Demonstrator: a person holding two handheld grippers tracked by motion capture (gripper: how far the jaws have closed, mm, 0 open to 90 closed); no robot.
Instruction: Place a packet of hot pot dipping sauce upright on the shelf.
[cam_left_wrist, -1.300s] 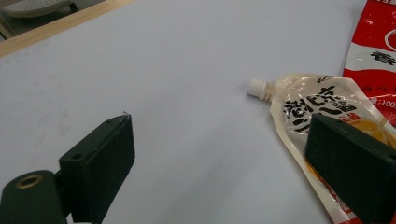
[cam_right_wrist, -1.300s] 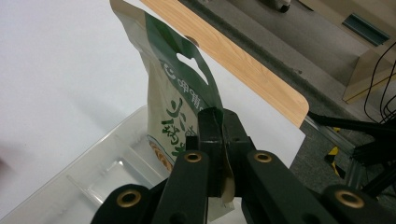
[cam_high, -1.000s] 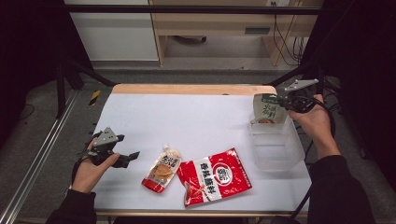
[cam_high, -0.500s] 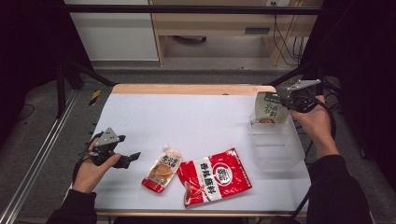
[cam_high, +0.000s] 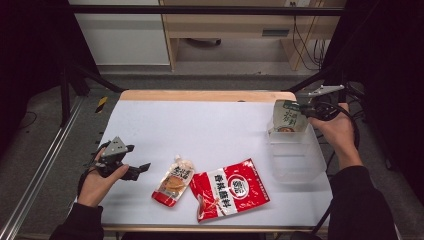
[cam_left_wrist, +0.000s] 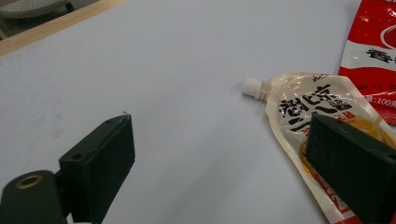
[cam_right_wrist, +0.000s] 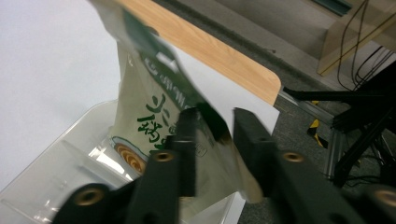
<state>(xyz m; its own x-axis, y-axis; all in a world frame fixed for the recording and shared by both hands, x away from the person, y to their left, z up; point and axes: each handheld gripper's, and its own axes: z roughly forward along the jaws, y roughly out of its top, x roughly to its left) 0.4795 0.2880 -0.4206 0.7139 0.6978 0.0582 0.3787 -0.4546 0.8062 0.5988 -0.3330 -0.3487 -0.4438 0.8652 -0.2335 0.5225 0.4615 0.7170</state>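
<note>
Right claw (cam_high: 301, 108): clamped on green pouch (cam_high: 286, 116), over clear box (cam_high: 296, 152).
Left claw (cam_high: 141, 169): apart, on desk (cam_high: 210, 127), far left of box.
Spout pouch (cam_high: 174, 180): just beside left claw.
Red bag (cam_high: 230, 188): left of box.

The right gripper (cam_high: 306, 108) at 2 o'clock pinches a pale pouch (cam_high: 287, 117) above a clear bin (cam_high: 296, 159); the left gripper (cam_high: 134, 170) rests at 8 o'clock beside 2 pouches.

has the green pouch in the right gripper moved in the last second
Yes. The green pouch has drifted slightly toward the table's right edge and lower, its bottom now closer to the clear bin; the red packet stayed put.
</note>
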